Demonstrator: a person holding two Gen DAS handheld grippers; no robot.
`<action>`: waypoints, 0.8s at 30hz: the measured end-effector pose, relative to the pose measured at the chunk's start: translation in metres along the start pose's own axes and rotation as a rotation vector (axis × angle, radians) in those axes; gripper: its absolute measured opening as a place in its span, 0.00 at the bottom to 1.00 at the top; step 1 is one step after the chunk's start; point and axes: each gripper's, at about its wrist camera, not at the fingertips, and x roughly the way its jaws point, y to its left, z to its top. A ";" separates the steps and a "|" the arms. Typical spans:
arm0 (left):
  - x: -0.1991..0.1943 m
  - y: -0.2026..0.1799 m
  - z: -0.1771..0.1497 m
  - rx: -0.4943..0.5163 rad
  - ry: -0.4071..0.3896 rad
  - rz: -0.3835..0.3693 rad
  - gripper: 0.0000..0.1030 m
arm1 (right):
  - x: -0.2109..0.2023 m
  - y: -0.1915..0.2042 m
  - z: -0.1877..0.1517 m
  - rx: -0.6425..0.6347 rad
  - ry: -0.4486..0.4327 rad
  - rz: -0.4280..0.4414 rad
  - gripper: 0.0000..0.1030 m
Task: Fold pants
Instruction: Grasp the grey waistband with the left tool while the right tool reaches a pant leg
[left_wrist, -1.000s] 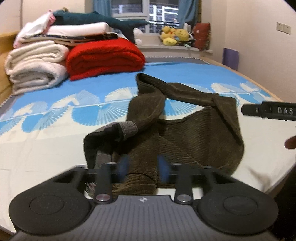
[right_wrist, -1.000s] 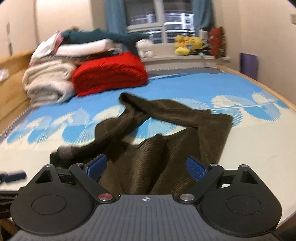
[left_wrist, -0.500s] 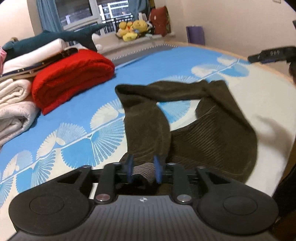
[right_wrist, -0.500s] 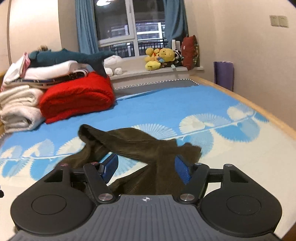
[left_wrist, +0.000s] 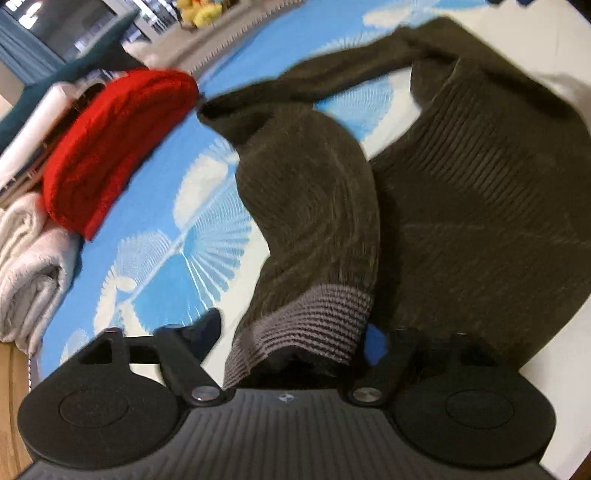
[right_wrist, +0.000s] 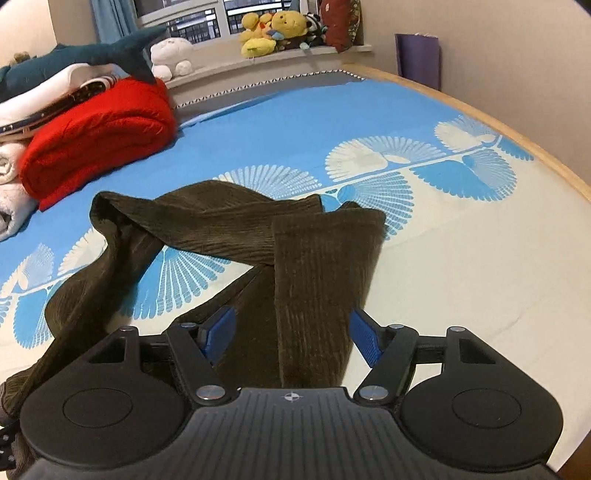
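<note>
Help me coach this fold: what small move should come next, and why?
Probably close the left gripper on the grey ribbed cuff. Its jaws have just been opening and now straddle that cuff without pinching it, and the brown pants lie twisted on the bed sheet, so a leg needs pulling straight.

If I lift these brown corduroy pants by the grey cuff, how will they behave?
The pants are probably floppy: the legs already lie draped and twisted over each other. The ribbed cuff looks thick, so it should grip without slipping. The rest would likely trail and drag across the bedsheet.
</note>
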 end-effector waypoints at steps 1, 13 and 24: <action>0.005 0.002 0.000 0.012 0.015 -0.012 0.48 | 0.002 0.003 0.002 -0.003 0.001 0.003 0.68; -0.005 0.192 -0.064 -0.906 -0.022 0.246 0.59 | -0.008 0.006 0.004 -0.083 -0.034 -0.013 0.68; 0.042 0.190 -0.158 -1.148 0.330 -0.181 0.68 | 0.006 -0.007 0.003 -0.094 0.030 -0.025 0.67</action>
